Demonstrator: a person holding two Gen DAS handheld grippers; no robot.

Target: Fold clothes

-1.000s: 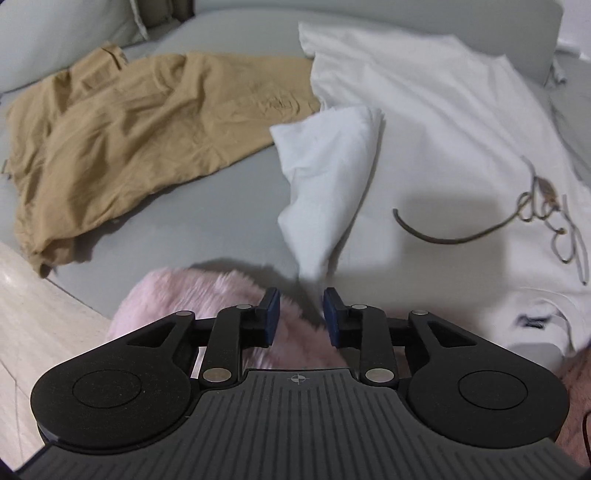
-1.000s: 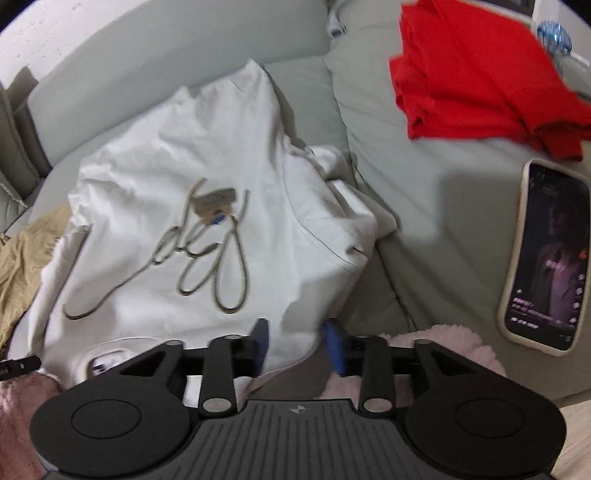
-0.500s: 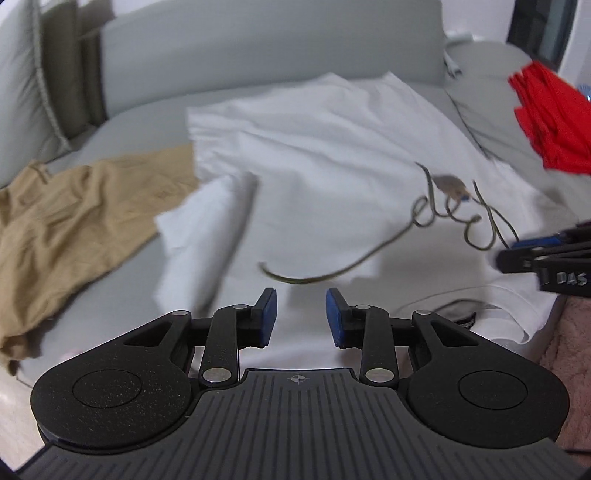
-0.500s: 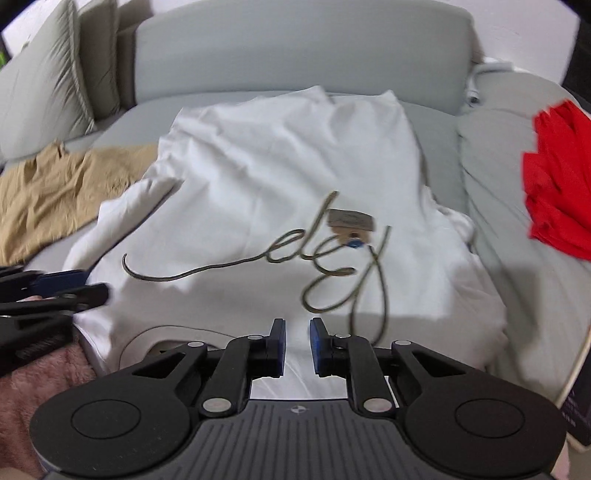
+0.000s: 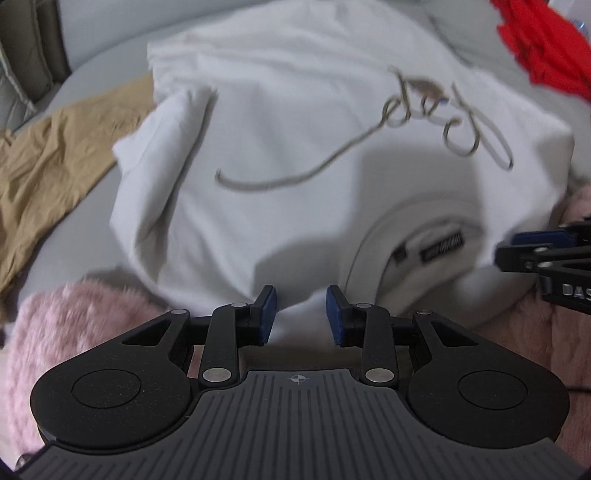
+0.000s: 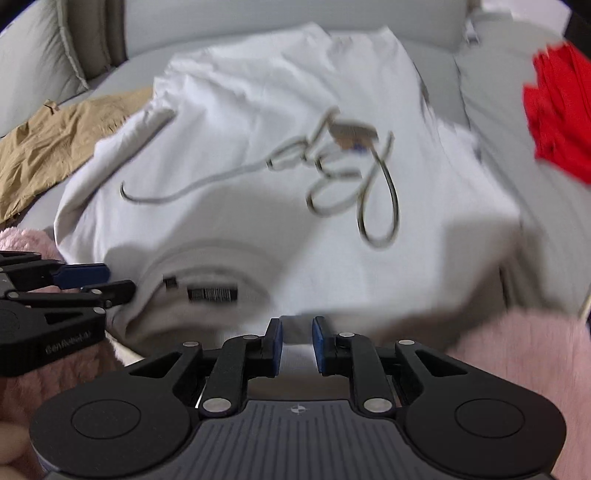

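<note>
A: White sweatshirt [image 5: 295,122] lies spread on the grey sofa [image 5: 96,206], collar end nearest both cameras, its looping script print [image 5: 424,122] facing up. What does your side show that mine lacks?

B: From the right wrist I see the back cushion [image 6: 295,22] behind the sweatshirt [image 6: 280,122], and the left gripper [image 6: 107,282] coming in from the left edge, just beside the collar [image 6: 207,266]. The tan garment [image 6: 55,140] lies beyond the sweatshirt's left sleeve, the red garment [image 6: 557,118] off to the right.

A: The left wrist view shows the mirror of that: the right gripper [image 5: 517,247] pokes in at the right edge, near the collar [image 5: 417,236]. The tan garment [image 5: 55,162] fills more of my left side, and the red garment [image 5: 543,40] is only a corner at top right.

B: And the fingers?

A: The left gripper [image 5: 301,314] has its fingers parted, white fabric lying between the blue pads [image 5: 267,310] without being pressed. The right gripper [image 6: 297,345] has its fingers much closer together, a fold of the shoulder edge between them; whether they truly pinch it I cannot tell.

B: Pink fuzzy fabric [image 6: 524,350] sits under both grippers.

A: Against a second ago, both cameras have swung in over the collar. Then the left one was looking at a sleeve with the tan garment large, and the right one showed a phone on the cushion, now out of sight. The right fingers were wider then.
</note>
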